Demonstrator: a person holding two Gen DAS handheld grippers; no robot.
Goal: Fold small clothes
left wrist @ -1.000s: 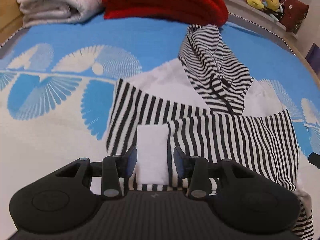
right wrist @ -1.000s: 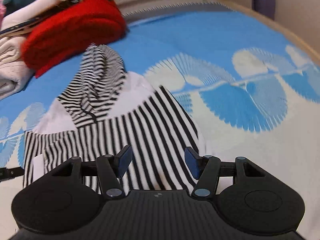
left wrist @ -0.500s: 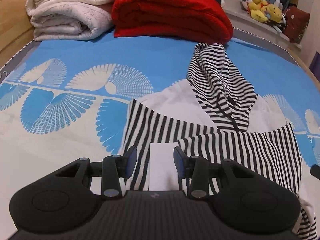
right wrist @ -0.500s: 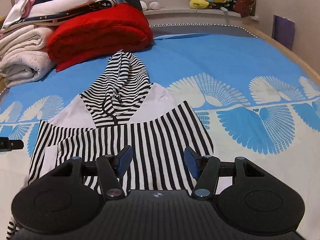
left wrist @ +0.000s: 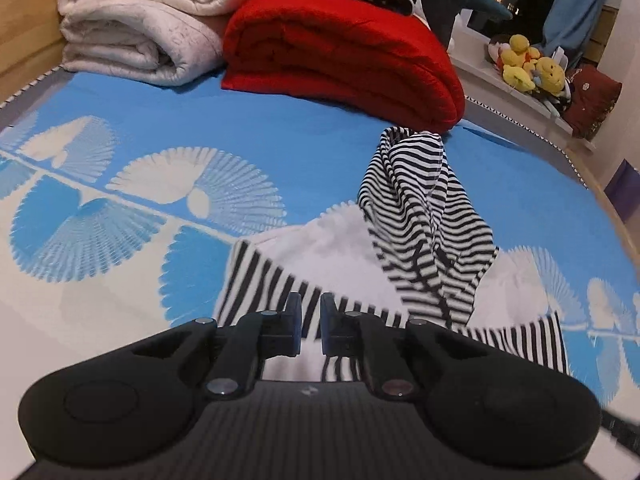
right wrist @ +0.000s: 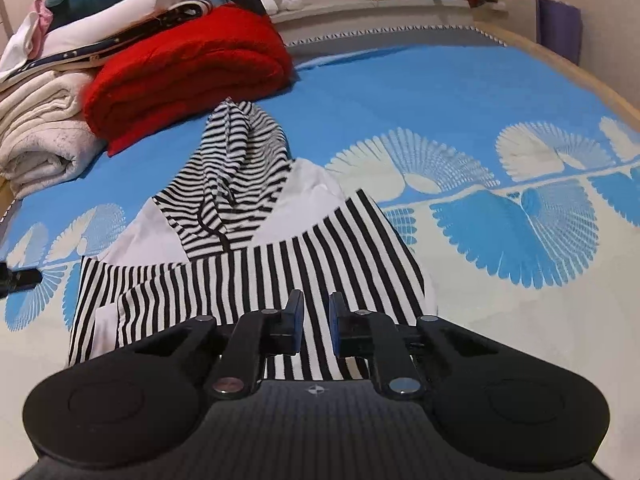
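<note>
Both tongs, the left tongs (left wrist: 310,326) and right tongs (right wrist: 316,326), have narrowed onto the near hem of the striped hoodie (right wrist: 256,264), apparently pinching it. The hoodie lies flat on the bed (right wrist: 460,92), long axis running straight away from the tongs, hood (left wrist: 416,200) farthest. Any fold likely carries the hem forward toward the hood.

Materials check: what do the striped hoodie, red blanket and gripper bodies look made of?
Black-and-white striped hoodie: soft matte knit, likely cotton jersey; it drapes and wrinkles.
Folded red blanket: fuzzy fleece or knit; nap visible at edges.
Left gripper and right gripper: matte black plastic, ribbed top; probably moulded or printed.
</note>
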